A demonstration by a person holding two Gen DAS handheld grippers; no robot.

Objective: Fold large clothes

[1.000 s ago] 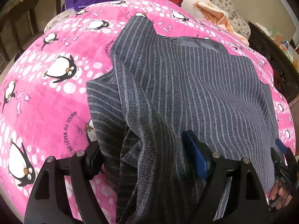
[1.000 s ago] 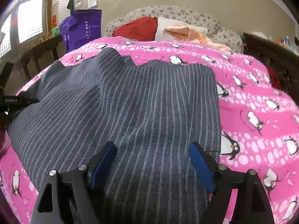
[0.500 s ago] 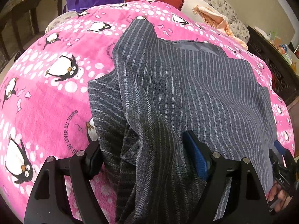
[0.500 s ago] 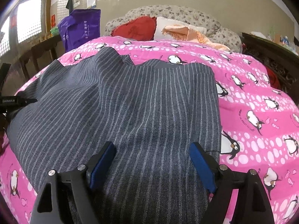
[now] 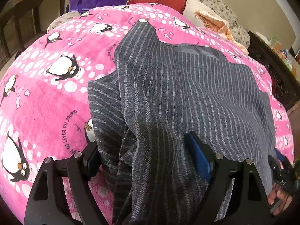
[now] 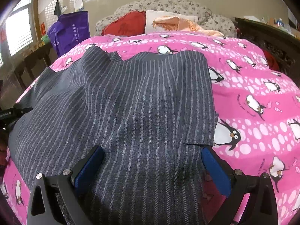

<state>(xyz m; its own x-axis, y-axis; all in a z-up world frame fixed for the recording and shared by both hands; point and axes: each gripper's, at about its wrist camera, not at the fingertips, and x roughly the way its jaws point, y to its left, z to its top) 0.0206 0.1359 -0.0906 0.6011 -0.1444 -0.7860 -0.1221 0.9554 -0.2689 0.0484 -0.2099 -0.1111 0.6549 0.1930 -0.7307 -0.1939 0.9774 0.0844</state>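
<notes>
A large grey pinstriped garment [image 5: 187,86] lies spread on a pink penguin blanket [image 5: 46,97]; it also shows in the right wrist view [image 6: 131,103]. My left gripper [image 5: 148,159] is open, its blue pads on either side of the bunched near-left edge of the garment. My right gripper [image 6: 152,166] is open, its jaws wide over the near-right edge of the garment. The right gripper and the hand holding it show at the lower right of the left wrist view [image 5: 281,172]. A folded sleeve [image 5: 105,112] lies under the garment's left side.
The blanket [image 6: 253,93] covers a bed. Red [image 6: 125,25] and white pillows and an orange cloth [image 6: 180,23] lie at its head. A purple bag [image 6: 70,31] stands at the far left by dark wooden furniture [image 5: 22,18]. A dark cabinet [image 6: 271,37] stands at the right.
Both grippers stay open over the garment's near edge. The views have shifted slightly forward over the cloth; the garment has barely moved.
</notes>
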